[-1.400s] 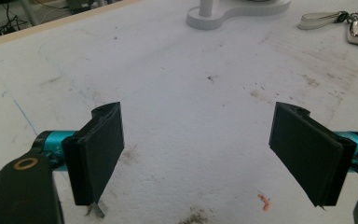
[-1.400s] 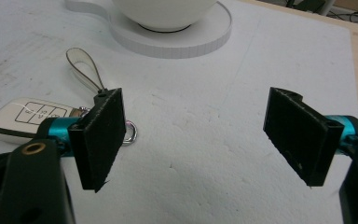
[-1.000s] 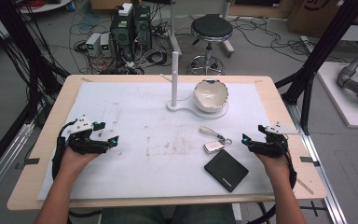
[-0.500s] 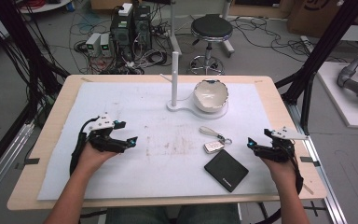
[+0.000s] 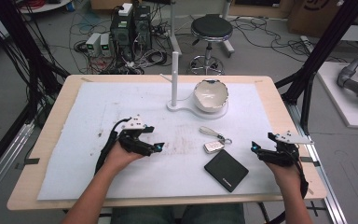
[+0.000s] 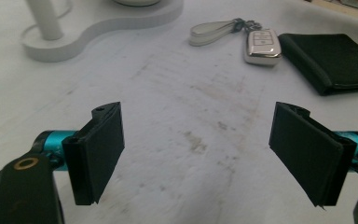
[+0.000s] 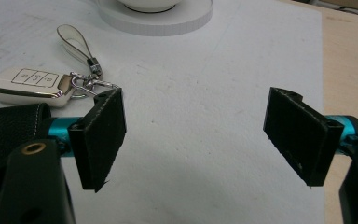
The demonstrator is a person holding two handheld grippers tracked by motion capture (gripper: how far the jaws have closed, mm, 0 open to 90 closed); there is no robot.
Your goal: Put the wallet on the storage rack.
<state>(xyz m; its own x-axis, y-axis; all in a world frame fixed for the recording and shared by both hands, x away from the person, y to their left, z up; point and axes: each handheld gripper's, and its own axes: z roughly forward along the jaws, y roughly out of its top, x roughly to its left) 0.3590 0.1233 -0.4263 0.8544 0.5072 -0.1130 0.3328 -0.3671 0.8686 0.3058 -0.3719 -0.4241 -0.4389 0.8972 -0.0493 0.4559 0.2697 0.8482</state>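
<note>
Toward the near right part of the white mat (image 5: 74, 140), a car key fob (image 5: 213, 147) with a pale strap lies just beside the far corner of a black wallet (image 5: 226, 170), the two close enough that they may be touching. Both grippers hover over the mat with nothing held: the left gripper (image 5: 154, 147) sits left of the mat's middle, its jaws spread wide and aimed across the stained centre toward the fob, and the right gripper (image 5: 255, 150) waits near the mat's right edge, jaws equally spread, pointing back at the wallet and fob from the other side. Farther back, a white bowl (image 5: 210, 95) rests on a white stand (image 5: 177, 106) with an upright post. The likely trouble is crowding: since fob and wallet lie so close, a jaw coming down for the fob could catch the wallet's edge and drag it, or nudge the smooth fob out of the pinch. Closing on the loose strap and ring instead would let the fob swing.
</note>
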